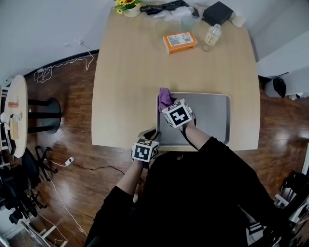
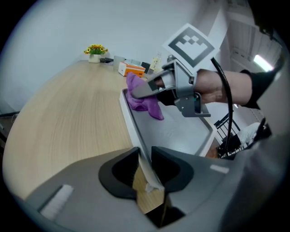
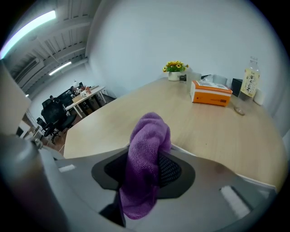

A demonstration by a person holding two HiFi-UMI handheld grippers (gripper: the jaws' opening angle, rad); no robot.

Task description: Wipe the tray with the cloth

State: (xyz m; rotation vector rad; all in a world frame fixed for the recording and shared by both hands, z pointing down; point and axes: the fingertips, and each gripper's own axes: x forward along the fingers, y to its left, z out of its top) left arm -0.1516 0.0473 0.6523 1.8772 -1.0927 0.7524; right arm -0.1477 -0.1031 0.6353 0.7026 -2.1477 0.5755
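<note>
A grey tray point(image 1: 212, 116) lies at the near edge of the wooden table point(image 1: 130, 82). My right gripper point(image 1: 166, 103) is shut on a purple cloth point(image 1: 164, 98) over the tray's far left corner. In the right gripper view the cloth point(image 3: 147, 158) bulges up between the jaws of the right gripper point(image 3: 145, 170). My left gripper point(image 2: 145, 165) straddles the tray's near left rim point(image 2: 131, 122); the rim stands between the pads with a slight gap on the left side. In the left gripper view the cloth point(image 2: 142, 97) hangs from the right gripper point(image 2: 145, 88) onto the tray floor.
At the table's far end stand an orange box point(image 1: 179, 41), a small bottle point(image 1: 212, 34), a black box point(image 1: 218, 12) and a pot of flowers point(image 1: 126, 6). A round side table point(image 1: 17, 116) and cables point(image 1: 63, 62) lie on the floor at the left.
</note>
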